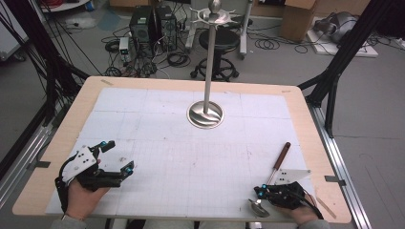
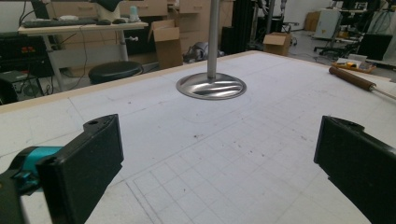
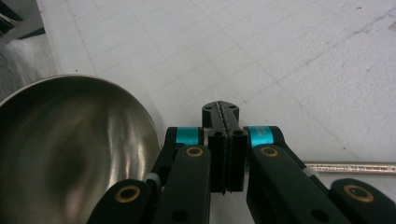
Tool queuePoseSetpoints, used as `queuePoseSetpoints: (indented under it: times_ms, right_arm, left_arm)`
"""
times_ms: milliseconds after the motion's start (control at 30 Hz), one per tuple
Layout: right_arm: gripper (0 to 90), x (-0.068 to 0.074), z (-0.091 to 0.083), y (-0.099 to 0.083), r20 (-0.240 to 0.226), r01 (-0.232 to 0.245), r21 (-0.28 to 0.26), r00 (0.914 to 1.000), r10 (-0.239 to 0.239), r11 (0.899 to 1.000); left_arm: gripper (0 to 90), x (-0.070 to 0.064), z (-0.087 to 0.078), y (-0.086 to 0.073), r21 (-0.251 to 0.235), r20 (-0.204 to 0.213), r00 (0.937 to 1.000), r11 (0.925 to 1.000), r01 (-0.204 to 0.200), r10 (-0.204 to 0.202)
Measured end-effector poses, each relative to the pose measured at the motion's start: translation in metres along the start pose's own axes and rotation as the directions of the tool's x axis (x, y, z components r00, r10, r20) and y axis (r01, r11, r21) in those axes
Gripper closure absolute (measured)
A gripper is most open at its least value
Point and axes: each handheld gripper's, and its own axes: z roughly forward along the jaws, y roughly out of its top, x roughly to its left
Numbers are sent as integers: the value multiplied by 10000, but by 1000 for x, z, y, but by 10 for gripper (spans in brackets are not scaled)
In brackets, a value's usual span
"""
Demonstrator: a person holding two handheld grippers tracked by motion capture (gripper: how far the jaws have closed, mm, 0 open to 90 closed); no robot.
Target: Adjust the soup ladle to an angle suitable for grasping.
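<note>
White gridded table (image 1: pixel 191 157) — ladle (image 1: pixel 273 177) lies right of the stand (image 1: pixel 206 114). Right gripper (image 1: pixel 260 192) clenched on its shaft near the bowl; left gripper (image 1: pixel 119 157) released. Risk — bowl-end grasp lets the long handle swing.

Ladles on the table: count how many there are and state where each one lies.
1. The ladle lies at the table's near right corner, its bowl nearest the person and its brown handle pointing away, with the right gripper over its shaft.
</note>
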Motion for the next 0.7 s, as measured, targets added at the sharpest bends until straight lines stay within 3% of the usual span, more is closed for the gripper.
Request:
queuePoseSetpoints:
  times_ms: [167, 300, 433, 467, 500, 700]
  right_arm:
    - [900, -2, -6, 4, 143, 10, -744, 9999, 1, 9972]
    - [900, -12, -21, 4, 842, -58, -1559, 9963, 192, 9878]
    - [900, -29, -39, -5, 1689, -512, -1971, 9819, 854, 9790]
    - [900, -38, -46, -12, 2131, -627, -1990, 9713, 1056, 9780]
    - [900, -38, -46, -12, 2131, -627, -1990, 9713, 1056, 9780]
    - [900, -55, -51, -26, 2832, -1058, -1779, 9466, 1539, 9783]
  left_arm:
    - [18, 0, 0, 0, 1, -7, 10000, 10000, -37, 37]
    - [18, 0, 0, 0, -41, -33, 10000, 10000, -12, 12]
    - [18, 0, 0, 0, -9, 22, 10000, 10000, -25, 25]
    - [18, 0, -1, 0, 30, 19, 10000, 10000, -55, 55]
    - [18, 0, -1, 0, 30, 19, 10000, 10000, -55, 55]
    - [18, 0, -1, -1, 50, -2, 10000, 10000, -71, 71]
